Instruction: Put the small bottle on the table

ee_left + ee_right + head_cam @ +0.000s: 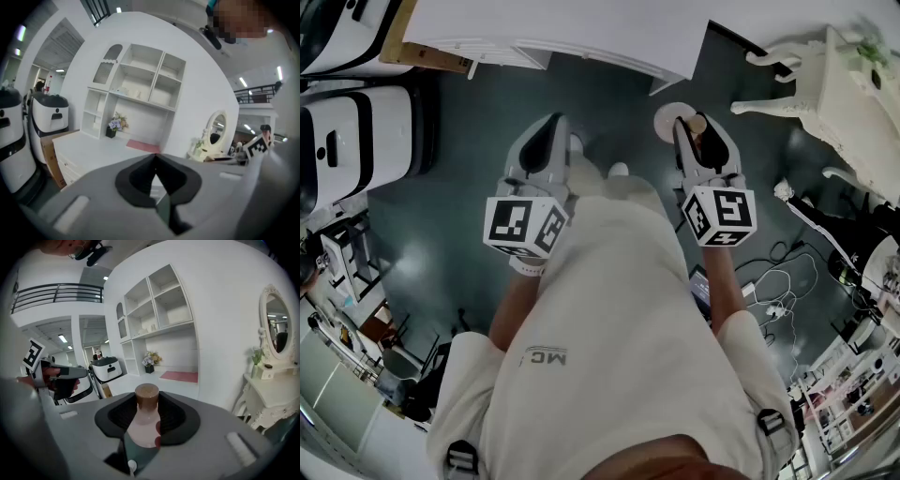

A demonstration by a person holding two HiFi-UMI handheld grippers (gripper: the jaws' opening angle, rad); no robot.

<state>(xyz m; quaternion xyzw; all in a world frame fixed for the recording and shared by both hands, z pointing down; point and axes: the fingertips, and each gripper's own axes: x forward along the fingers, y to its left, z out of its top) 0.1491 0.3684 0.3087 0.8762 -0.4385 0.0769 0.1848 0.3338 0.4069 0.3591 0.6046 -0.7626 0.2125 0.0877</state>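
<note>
The small bottle [146,416] sits between the jaws of my right gripper [705,131]; my left gripper [546,141] is to its left. The table [581,28] lies ahead of both, with the shelf unit [136,89] standing on its rear. The dressing table [853,94] stands to the right.

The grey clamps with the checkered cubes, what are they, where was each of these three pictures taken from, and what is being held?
There is no robot here: a person holds a hand-held clamp in each hand. The head view comes from a camera on the person's head, looking down at both. The two gripper views come from cameras riding on each clamp, looking along its jaws. The left gripper has its jaws together with nothing between them. The right gripper grips a small bottle, pale with a brown cap. Ahead stands a white table with a shelf unit; on it are a pot of flowers and a reddish mat. The bottle is not yet on it.
</note>
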